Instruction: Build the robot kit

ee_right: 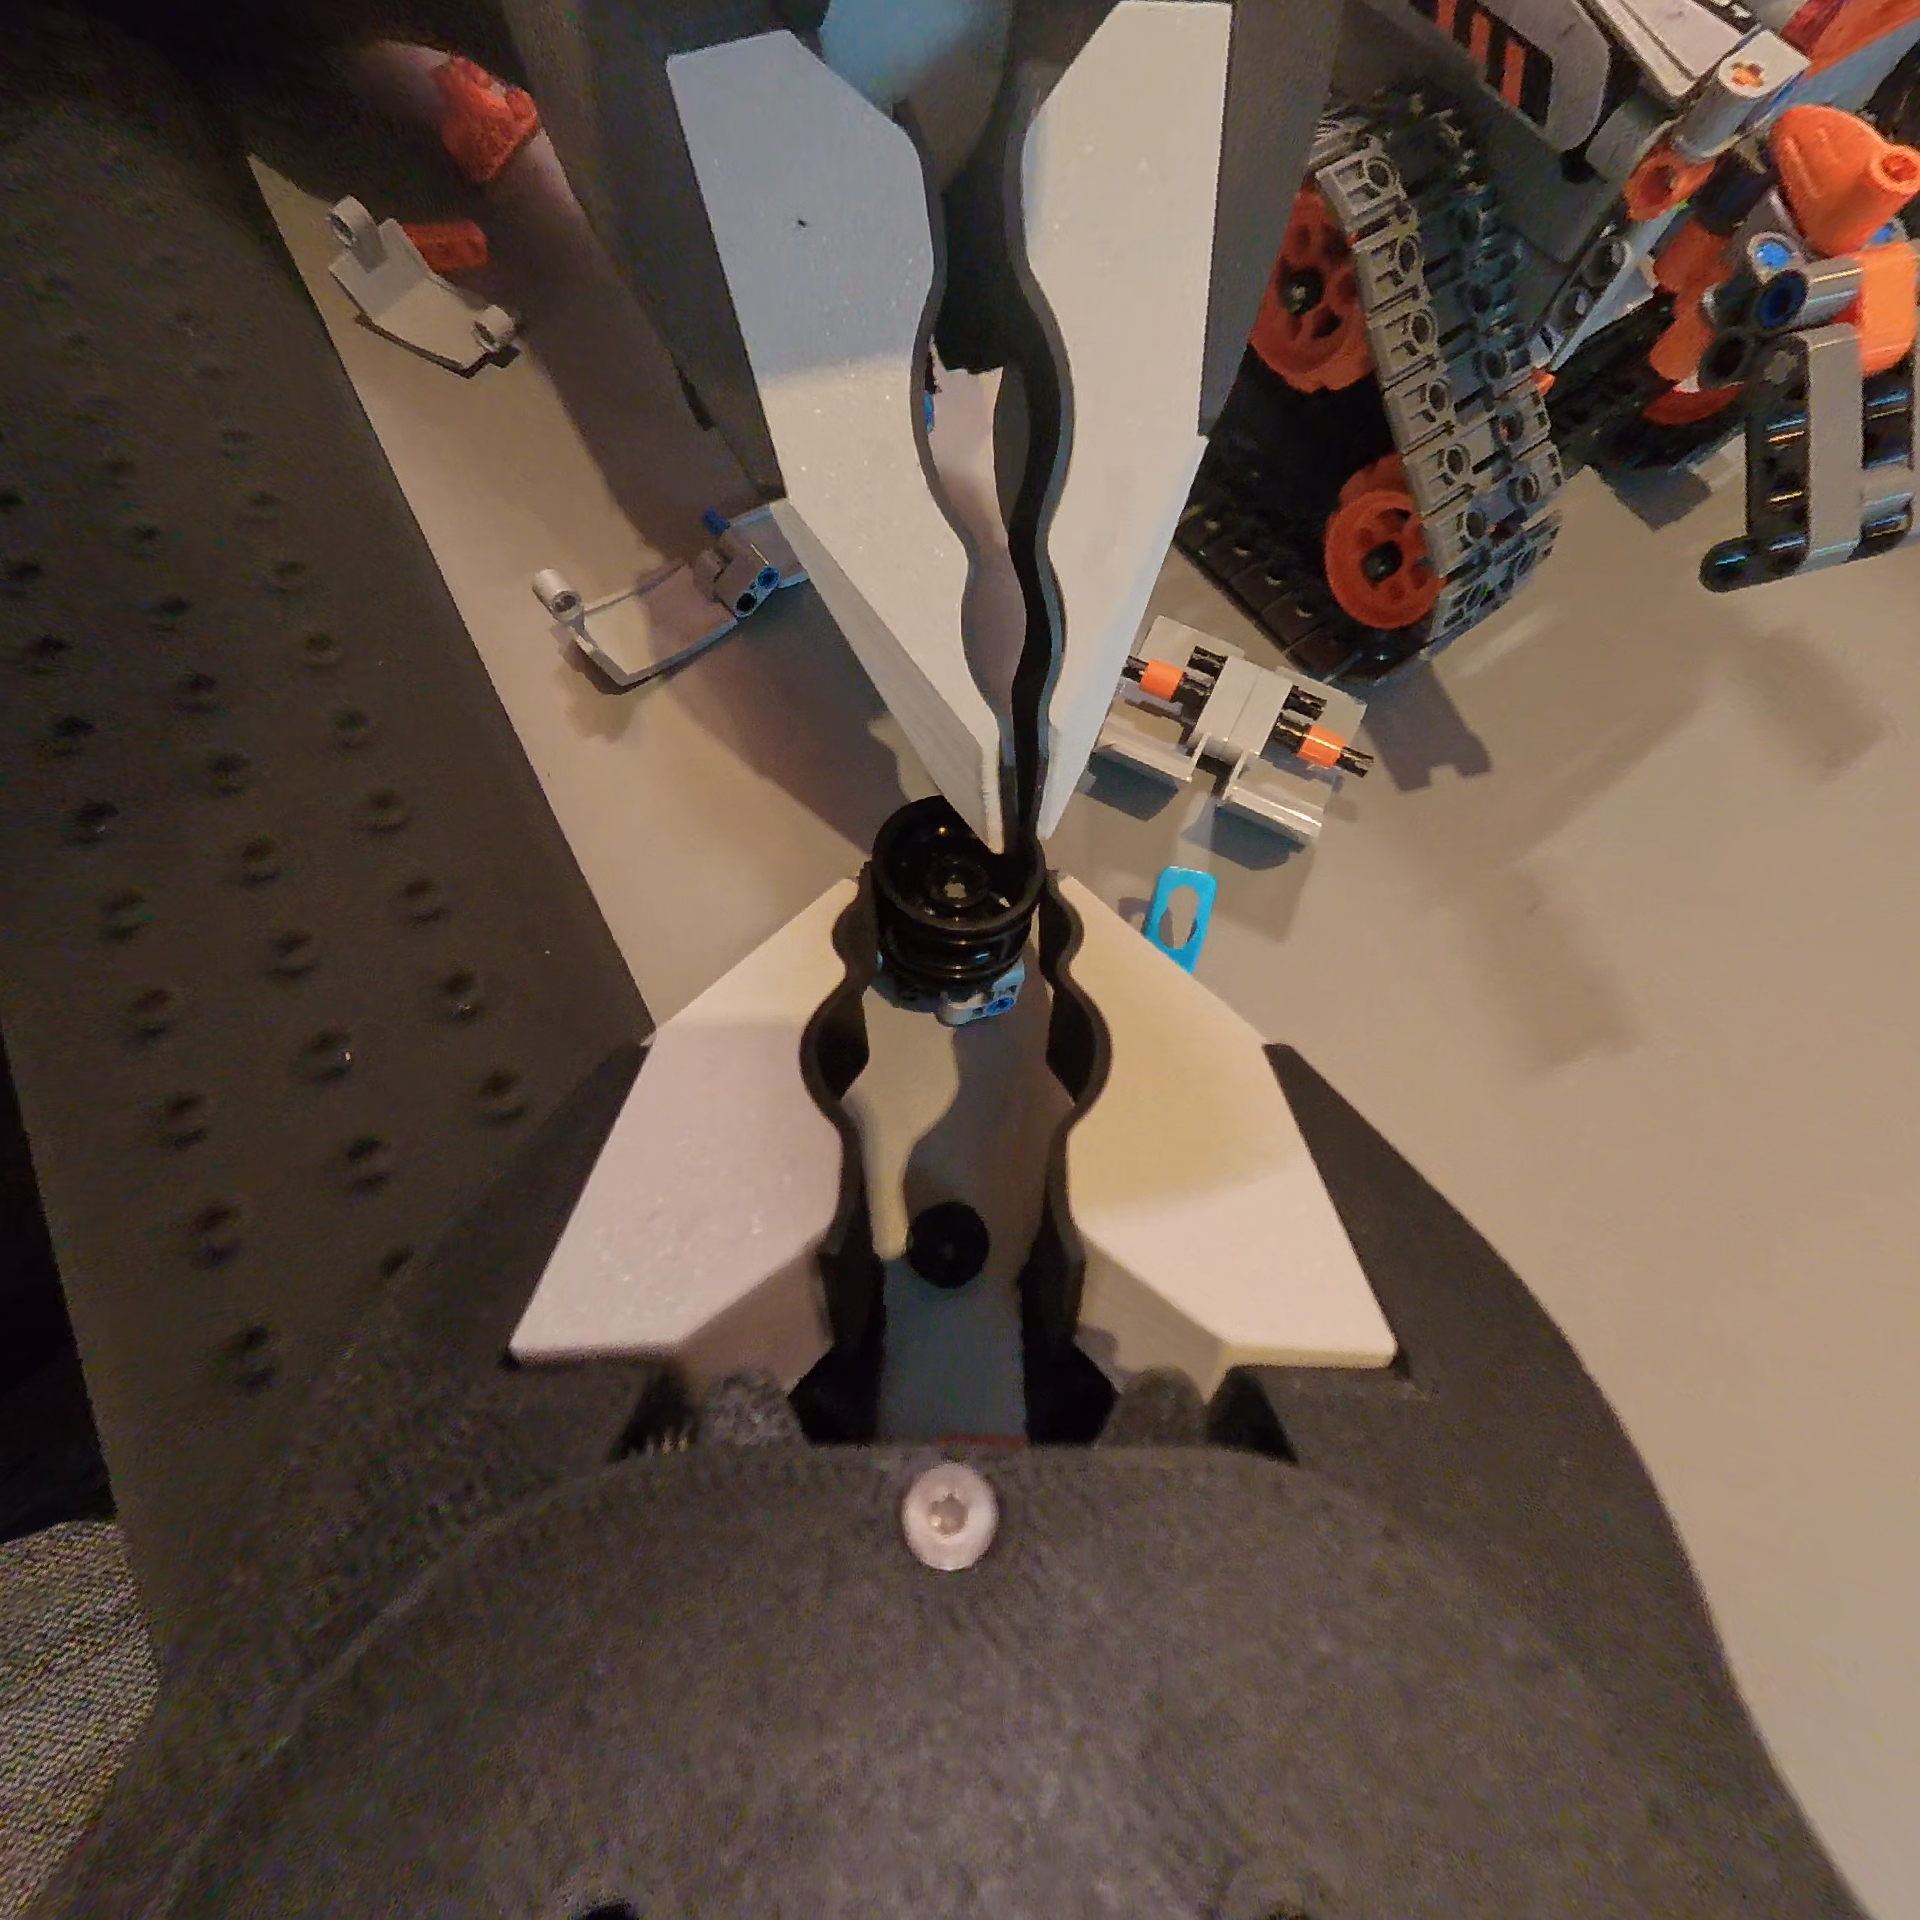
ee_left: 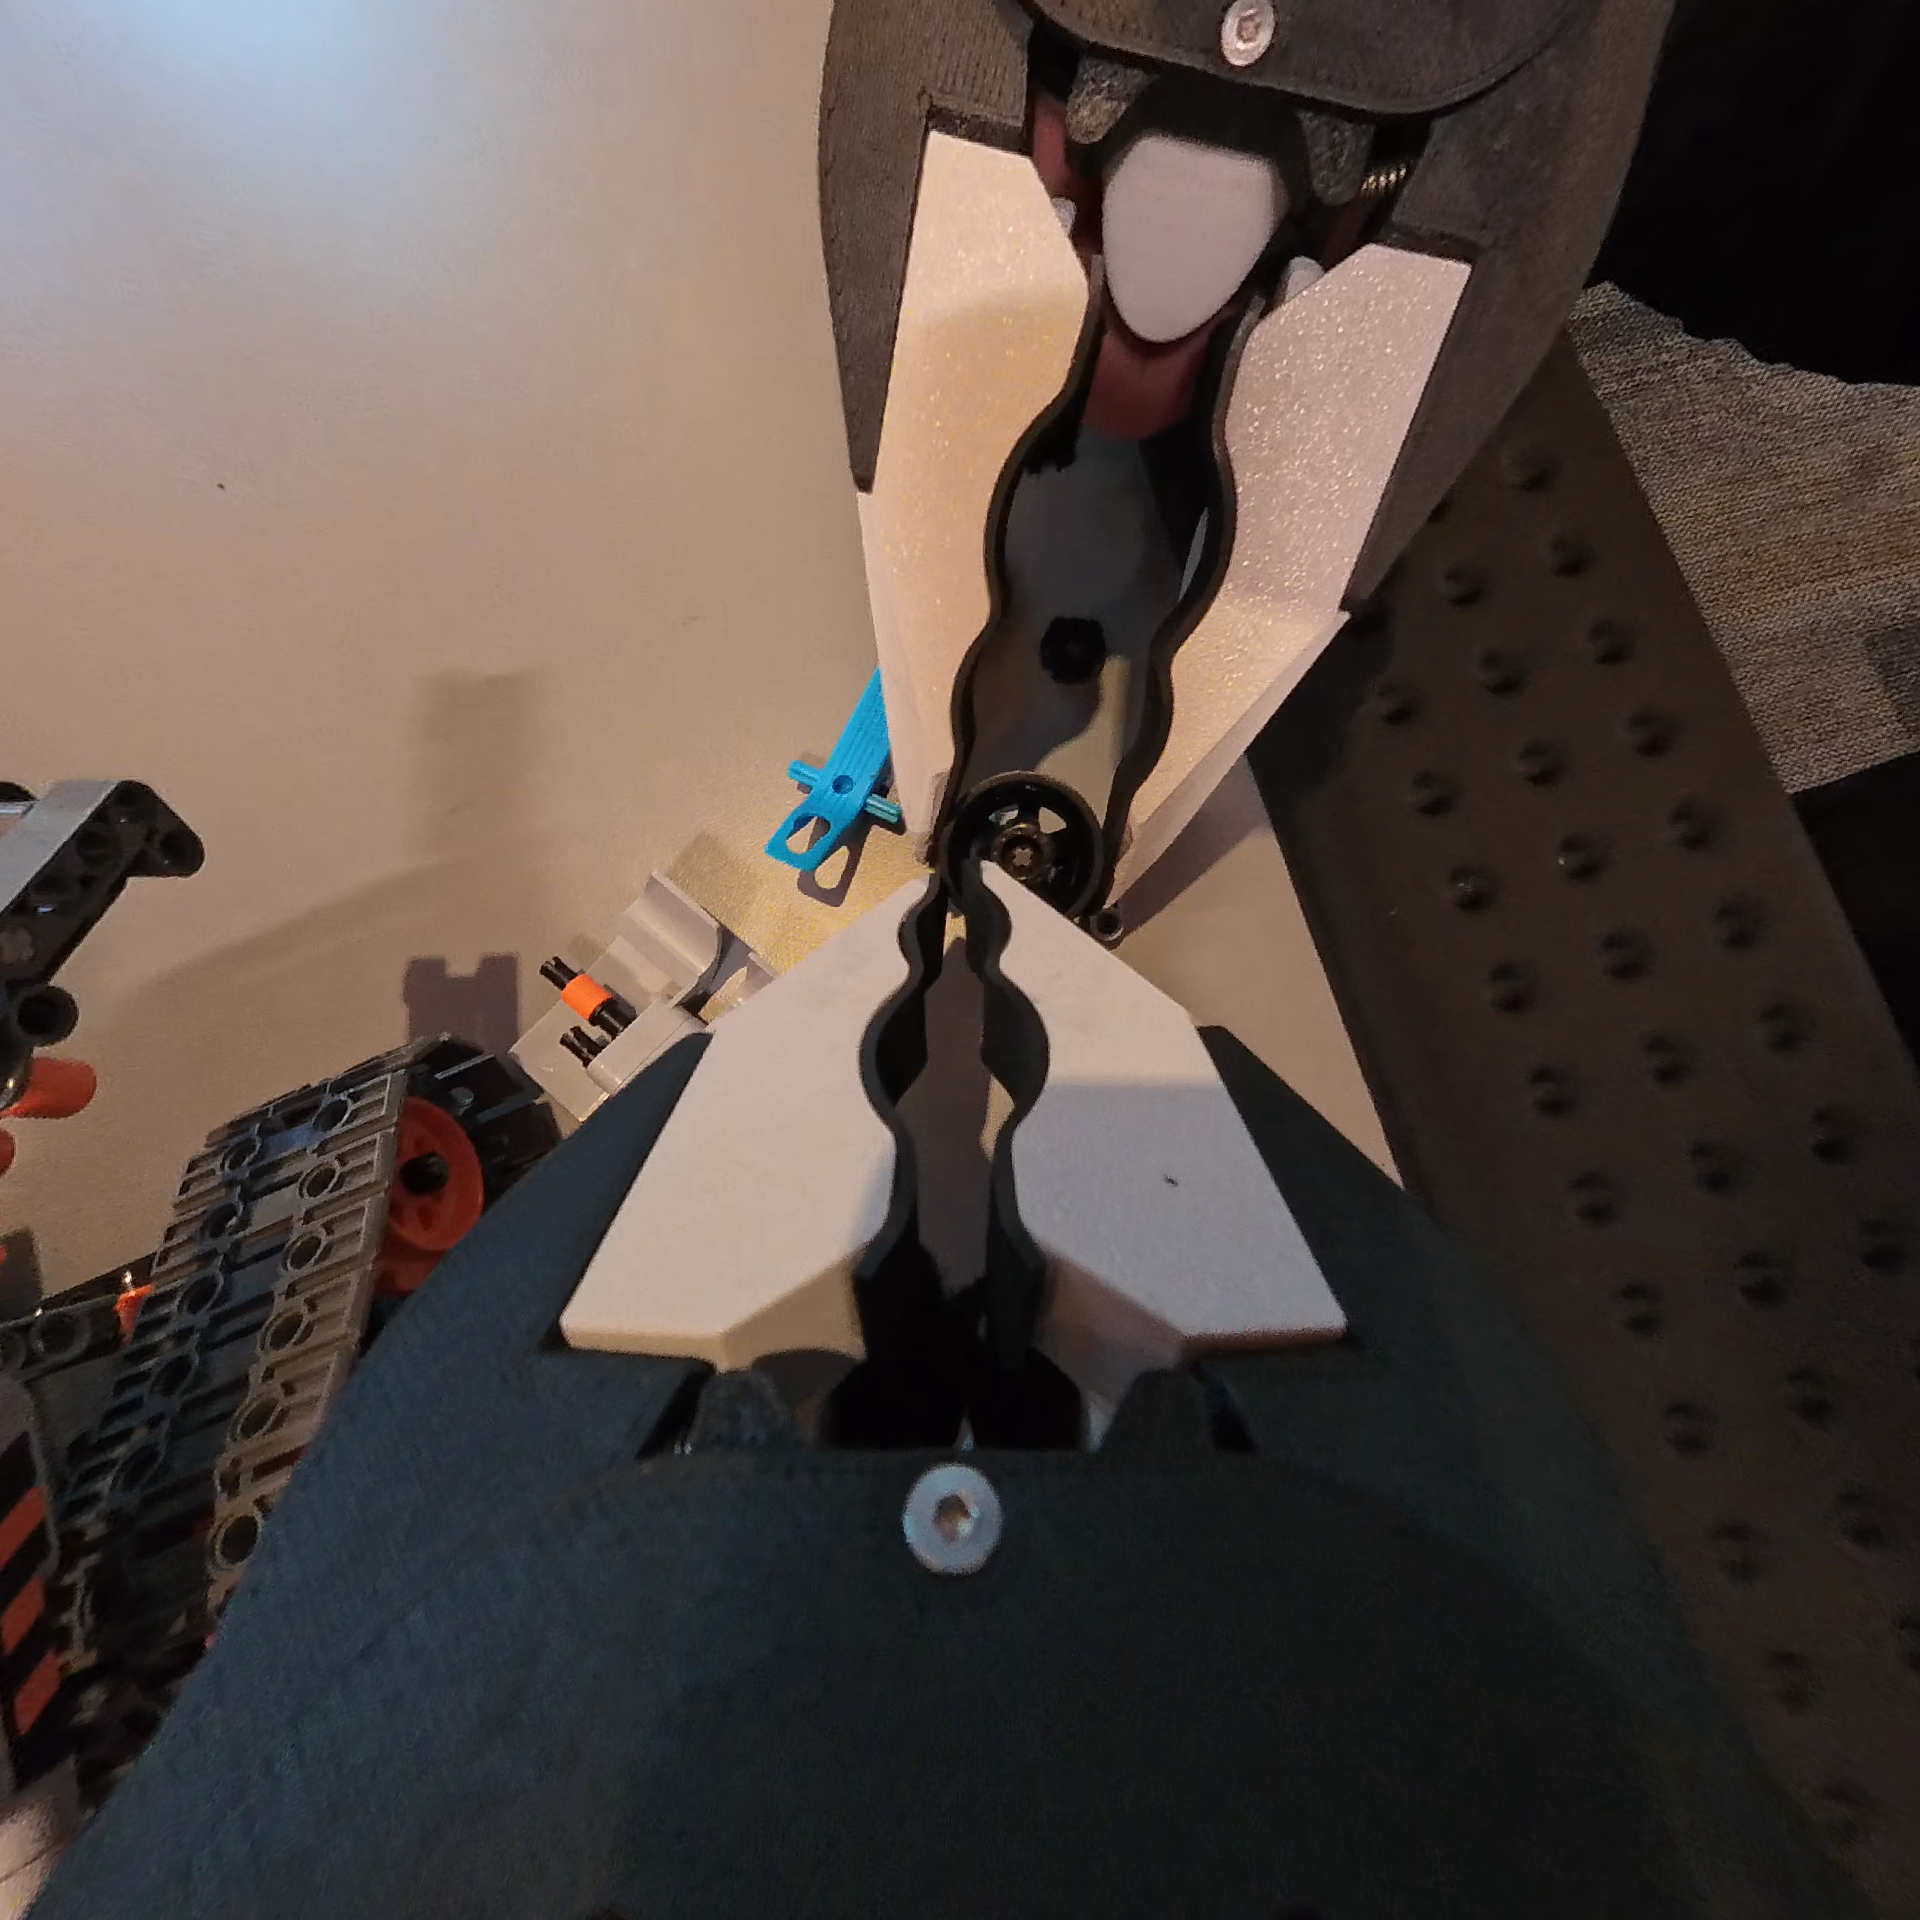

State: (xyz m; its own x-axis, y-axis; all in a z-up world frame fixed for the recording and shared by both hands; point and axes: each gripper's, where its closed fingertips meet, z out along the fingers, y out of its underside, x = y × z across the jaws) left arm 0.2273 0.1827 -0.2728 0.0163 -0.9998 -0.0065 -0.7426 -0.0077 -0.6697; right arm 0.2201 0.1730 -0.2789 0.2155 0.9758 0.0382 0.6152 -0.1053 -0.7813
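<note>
both grippers meet at one small part above the pale table (ee_right: pixel 1558 1143); right gripper (ee_right: pixel 951 914) is clenched around a black wheel hub (ee_right: pixel 954 894), its fingers pressing the hub's sides, with a small grey-and-blue connector (ee_right: pixel 961 1003) hanging from the hub's underside; left gripper (ee_left: pixel 951 883) has its fingers pinched together, tips nipping the hub's rim; whether they grip the rim firmly or only touch it i cannot tell; the hub is held in the air between the two, not resting on the table; just beside it lies a blue slotted piece (ee_right: pixel 1179 920); near that, a grey block with orange-tipped black pins (ee_right: pixel 1236 717); farther off stands a tracked model with orange wheels (ee_right: pixel 1455 416); two loose grey panels (ee_right: pixel 644 623) lie on the other side, near a dark perforated board (ee_right: pixel 260 831).
</note>
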